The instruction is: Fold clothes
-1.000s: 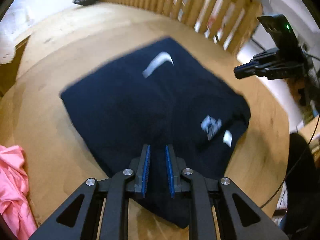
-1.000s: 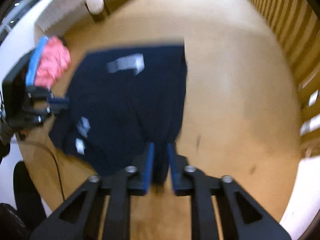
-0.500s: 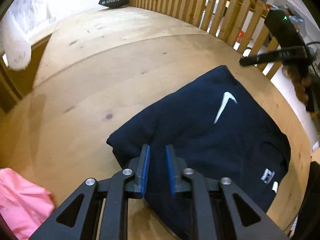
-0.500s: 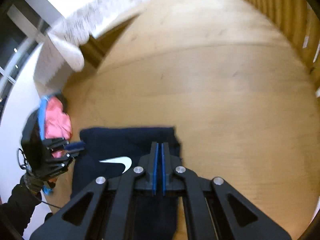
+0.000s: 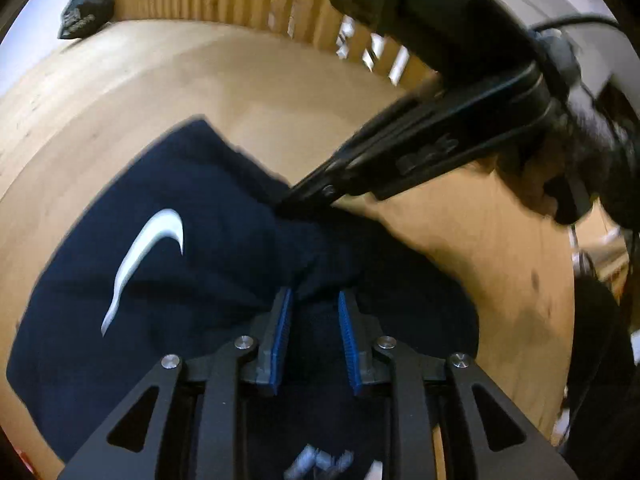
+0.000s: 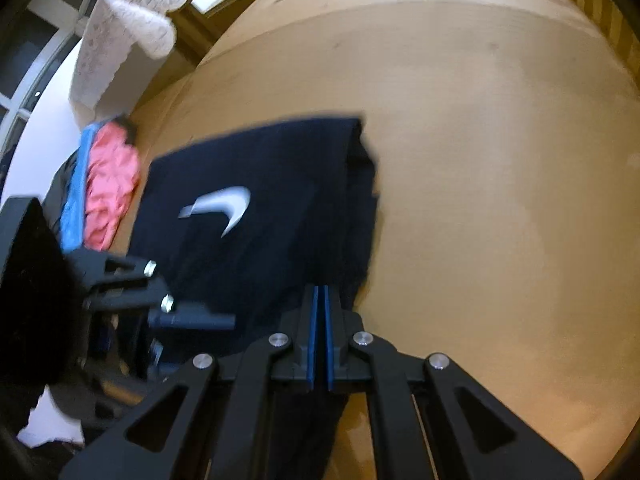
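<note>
1. In the left wrist view, the left gripper [image 5: 314, 300] is seen low over the navy garment [image 5: 192, 264]. Its jaws are opening, with a small ridge of the cloth between the blue pads [image 5: 283, 336]. It cannot be told for sure whether the pads press on the cloth, but a gap is visible on each side, so the grip is judged as being released.

2. In the right wrist view, the right gripper [image 6: 320, 304] is clenched, and dark cloth is seen to run in between its pads and to hang below them. It is judged that the near right edge of the garment [image 6: 280, 184] is pinched there.

3. The garment is laid on the wooden table [image 6: 480, 160], folded to a rough rectangle, with the white logo [image 6: 224, 208] on top. From both grippers it extends forward; its long axis is judged to run away from the right gripper.

4. The grippers are close together at the near edge, the right gripper [image 5: 304, 196] just beyond the left one. It is judged that the coming move turns on the right corner, which is the only one held.

5. Farther left, a pink cloth [image 6: 112, 184] is seen at the table edge, apart from the garment.
</note>
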Available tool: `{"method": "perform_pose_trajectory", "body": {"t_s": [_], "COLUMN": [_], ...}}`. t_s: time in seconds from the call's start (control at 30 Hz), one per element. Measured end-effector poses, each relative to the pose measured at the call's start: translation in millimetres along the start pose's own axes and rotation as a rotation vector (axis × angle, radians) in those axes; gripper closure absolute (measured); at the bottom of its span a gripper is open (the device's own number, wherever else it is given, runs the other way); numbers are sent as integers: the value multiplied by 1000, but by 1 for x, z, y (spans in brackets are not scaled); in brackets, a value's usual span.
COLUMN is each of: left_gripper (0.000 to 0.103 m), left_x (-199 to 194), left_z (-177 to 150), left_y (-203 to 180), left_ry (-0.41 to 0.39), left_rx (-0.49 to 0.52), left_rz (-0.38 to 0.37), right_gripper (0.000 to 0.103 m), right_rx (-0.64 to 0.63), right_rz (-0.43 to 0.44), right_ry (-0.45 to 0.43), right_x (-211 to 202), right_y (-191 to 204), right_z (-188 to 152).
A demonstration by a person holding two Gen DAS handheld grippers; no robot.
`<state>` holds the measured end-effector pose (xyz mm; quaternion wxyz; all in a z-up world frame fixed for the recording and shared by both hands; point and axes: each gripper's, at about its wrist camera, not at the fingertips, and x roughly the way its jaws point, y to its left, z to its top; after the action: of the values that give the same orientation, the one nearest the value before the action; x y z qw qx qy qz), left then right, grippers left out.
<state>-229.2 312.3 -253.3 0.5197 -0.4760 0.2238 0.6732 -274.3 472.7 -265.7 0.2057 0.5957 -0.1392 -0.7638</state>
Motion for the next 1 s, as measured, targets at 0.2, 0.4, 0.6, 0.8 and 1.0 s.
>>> {"method": "perform_pose_trajectory", "body": {"t_s": [0.2, 0.4, 0.6, 0.8, 1.0], "left_gripper": [81, 80, 80, 79, 76], "left_x": [-28, -44, -7, -8, -14], "left_z": [-33, -21, -12, -14, -34], "left_y": [-5, -10, -21, -20, -13], "left_ry": [66, 9, 60, 37, 25], "left_rx": [54, 36, 87, 81, 68], "left_rz": [-17, -4, 28, 9, 5], "right_gripper": [99, 100, 100, 100, 99], "right_rx": [-10, -35, -48, -79, 56], "right_rz": [9, 40, 85, 11, -131], "right_ry": [-84, -110, -68, -85, -240], "right_x": [-13, 12, 47, 60, 22], "right_y": [-9, -16, -22, -30, -71], "right_z": [-46, -40, -27, -9, -5]}}
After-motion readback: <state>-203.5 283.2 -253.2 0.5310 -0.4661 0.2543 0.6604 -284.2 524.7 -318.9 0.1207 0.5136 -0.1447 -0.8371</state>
